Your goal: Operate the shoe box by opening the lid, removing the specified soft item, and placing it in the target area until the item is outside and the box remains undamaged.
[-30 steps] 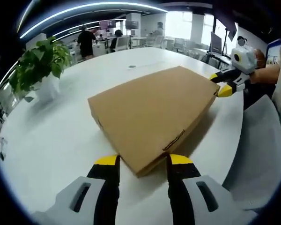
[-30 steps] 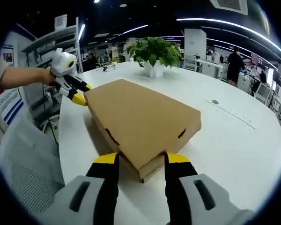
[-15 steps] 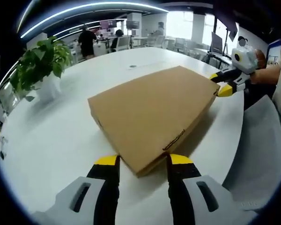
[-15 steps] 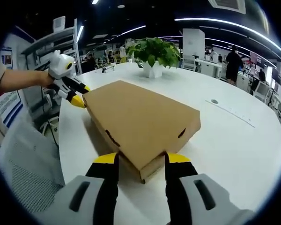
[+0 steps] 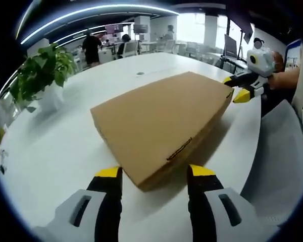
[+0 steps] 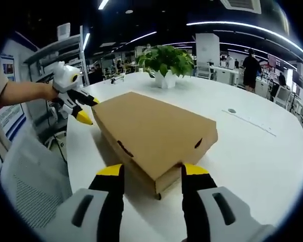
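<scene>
While the closed shoe box (image 5: 161,121) lies on the white desk (image 5: 55,151), the left tool (image 5: 154,174) and right tool (image 6: 151,171) each gape at opposite corners, gripping nothing.

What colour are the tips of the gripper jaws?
Yellow, over black jaws, clearest on the right gripper in the right gripper view.

Shoe box (image 5: 161,128) on table (image 5: 55,146), plant (image 5: 40,70) behind.

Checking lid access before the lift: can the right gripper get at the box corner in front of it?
Probably yes. The right gripper is open, its jaws either side of the near corner of the closed shoe box, with nothing between them. The left gripper sits at the far corner, well clear.
</scene>
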### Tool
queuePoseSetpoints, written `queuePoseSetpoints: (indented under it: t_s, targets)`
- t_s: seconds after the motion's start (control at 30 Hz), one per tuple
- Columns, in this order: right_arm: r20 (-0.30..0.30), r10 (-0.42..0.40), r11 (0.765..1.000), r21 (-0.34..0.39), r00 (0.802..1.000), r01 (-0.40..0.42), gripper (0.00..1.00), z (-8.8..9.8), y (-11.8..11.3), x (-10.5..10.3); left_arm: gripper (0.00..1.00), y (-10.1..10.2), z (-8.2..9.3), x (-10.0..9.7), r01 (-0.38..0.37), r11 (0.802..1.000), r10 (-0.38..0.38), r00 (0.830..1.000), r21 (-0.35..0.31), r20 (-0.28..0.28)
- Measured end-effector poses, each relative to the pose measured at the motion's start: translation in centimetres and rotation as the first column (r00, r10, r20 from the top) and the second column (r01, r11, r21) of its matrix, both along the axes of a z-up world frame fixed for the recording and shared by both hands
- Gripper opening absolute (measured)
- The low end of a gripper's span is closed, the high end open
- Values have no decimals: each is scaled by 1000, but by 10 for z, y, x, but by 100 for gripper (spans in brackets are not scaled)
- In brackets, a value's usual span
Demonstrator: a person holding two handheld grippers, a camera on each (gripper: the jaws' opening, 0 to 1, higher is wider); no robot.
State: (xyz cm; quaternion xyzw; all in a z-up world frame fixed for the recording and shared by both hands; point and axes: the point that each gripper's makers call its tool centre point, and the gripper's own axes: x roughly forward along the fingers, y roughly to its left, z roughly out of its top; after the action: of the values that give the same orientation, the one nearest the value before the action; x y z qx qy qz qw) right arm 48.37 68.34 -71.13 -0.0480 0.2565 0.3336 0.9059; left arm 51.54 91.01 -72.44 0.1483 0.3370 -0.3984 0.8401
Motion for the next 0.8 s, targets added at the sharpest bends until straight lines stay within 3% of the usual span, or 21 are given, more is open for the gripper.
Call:
queuePoseSetpoints:
  t_s: [0.8]
  targets:
    - [76,22,1000,15,997,-23,40,35,-1,-1,54,-3,27,0,-24,1000,25,998,-19,58]
